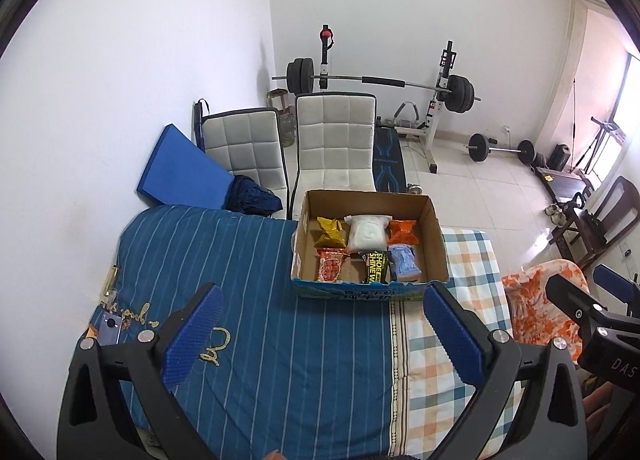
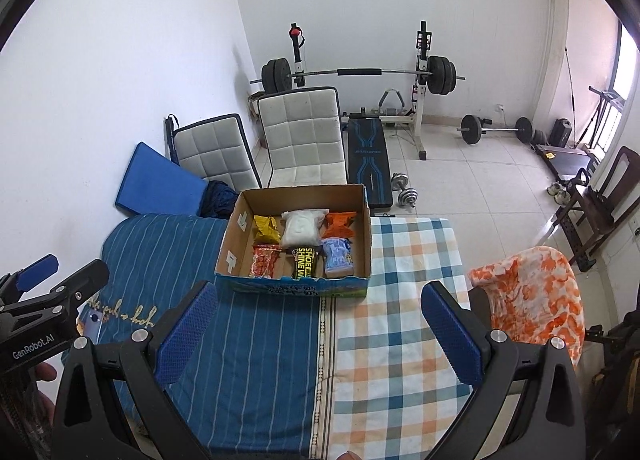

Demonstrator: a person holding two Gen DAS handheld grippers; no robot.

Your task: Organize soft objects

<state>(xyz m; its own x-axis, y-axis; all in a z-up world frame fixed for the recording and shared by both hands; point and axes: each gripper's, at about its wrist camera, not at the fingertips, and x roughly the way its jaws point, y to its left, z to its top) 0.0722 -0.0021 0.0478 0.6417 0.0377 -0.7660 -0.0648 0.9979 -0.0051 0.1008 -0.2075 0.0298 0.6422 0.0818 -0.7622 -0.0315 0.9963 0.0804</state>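
Right wrist alone shows dumbbells (image 2: pixel 404 189) behind box (image 2: pixel 296 284); left tongs (image 1: pixel 320 324), right tongs (image 2: pixel 320 320) both released, empty.

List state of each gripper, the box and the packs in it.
left gripper: open, empty, above the bed.
right gripper: open, empty.
cardboard box: open-topped, on the bed.
six soft packs: inside the box, two rows of three.
white pack: back row, middle.
black pack: front row, middle.
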